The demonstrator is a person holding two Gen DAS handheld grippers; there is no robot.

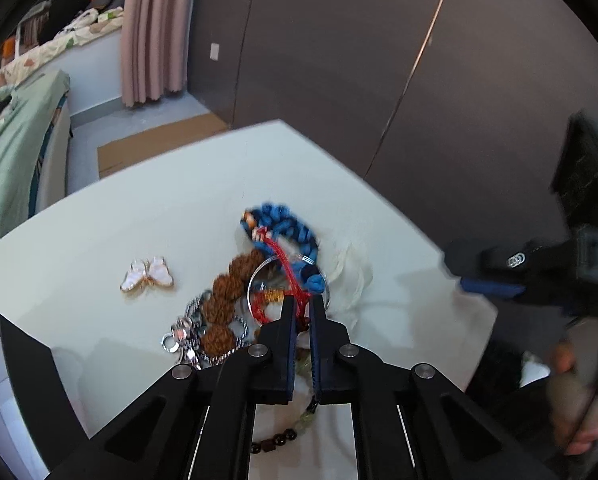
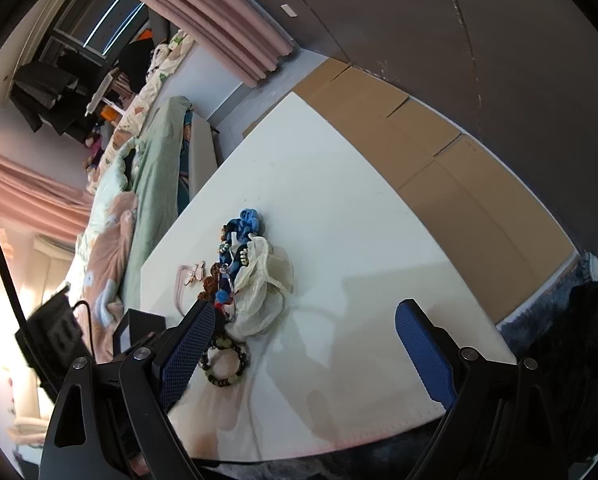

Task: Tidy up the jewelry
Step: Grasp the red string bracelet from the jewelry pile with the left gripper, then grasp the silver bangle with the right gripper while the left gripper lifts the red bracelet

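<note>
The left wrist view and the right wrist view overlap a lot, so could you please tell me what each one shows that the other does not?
Only the left wrist view shows the left gripper shut on the red cord, and the silver ring.

Only the right wrist view shows the open right gripper and the green bead bracelet lying whole.

Both show the white table, blue braided piece, butterfly pendant and white pouch.

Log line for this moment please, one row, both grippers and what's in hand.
left gripper: shut on red cord in jewelry pile | right gripper: open, empty, above white table | butterfly brooch: apart from pile | white pouch: beside pile
</note>
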